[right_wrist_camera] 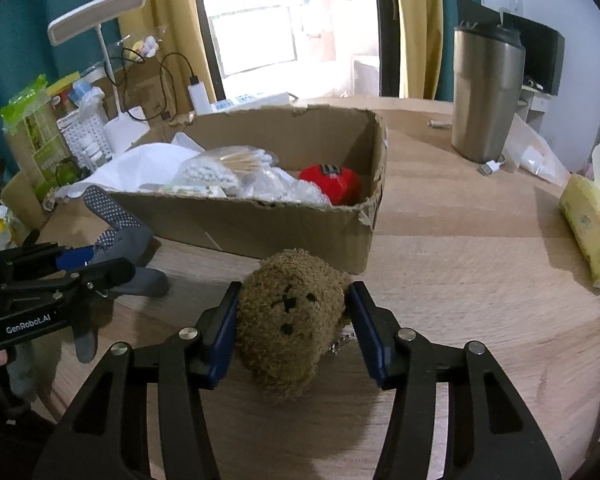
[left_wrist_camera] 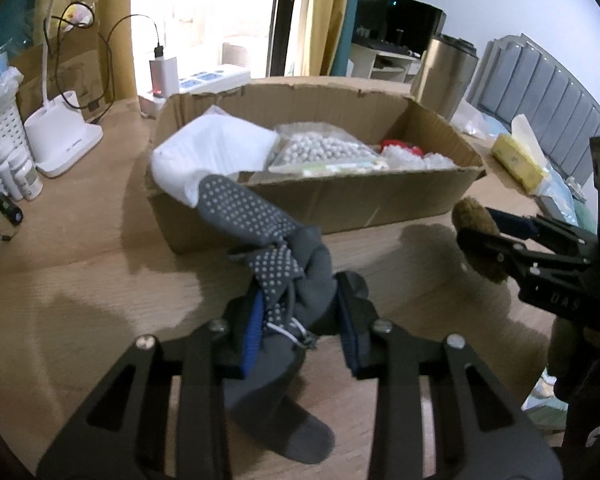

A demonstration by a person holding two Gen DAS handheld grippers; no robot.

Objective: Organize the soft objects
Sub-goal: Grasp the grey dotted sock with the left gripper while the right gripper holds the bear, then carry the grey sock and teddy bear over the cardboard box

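My left gripper (left_wrist_camera: 298,320) is shut on a grey sock with white grip dots (left_wrist_camera: 252,216). The sock hangs in front of the open cardboard box (left_wrist_camera: 340,196) and its toe reaches toward the box's front wall. My right gripper (right_wrist_camera: 292,316) is shut on a brown plush bear head (right_wrist_camera: 292,320), held just above the wooden table in front of the box (right_wrist_camera: 260,224). The right gripper also shows in the left wrist view (left_wrist_camera: 476,236), to the right of the sock. The left gripper shows in the right wrist view (right_wrist_camera: 96,260) with the sock (right_wrist_camera: 116,216).
The box holds white cloth (left_wrist_camera: 208,152), a bag of white beads (left_wrist_camera: 320,148), clear bags and a red plush (right_wrist_camera: 332,182). A metal tumbler (right_wrist_camera: 486,96), a yellow tissue pack (right_wrist_camera: 590,220), a white lamp base (left_wrist_camera: 64,136) and a white basket (left_wrist_camera: 0,136) stand around the table (right_wrist_camera: 460,280).
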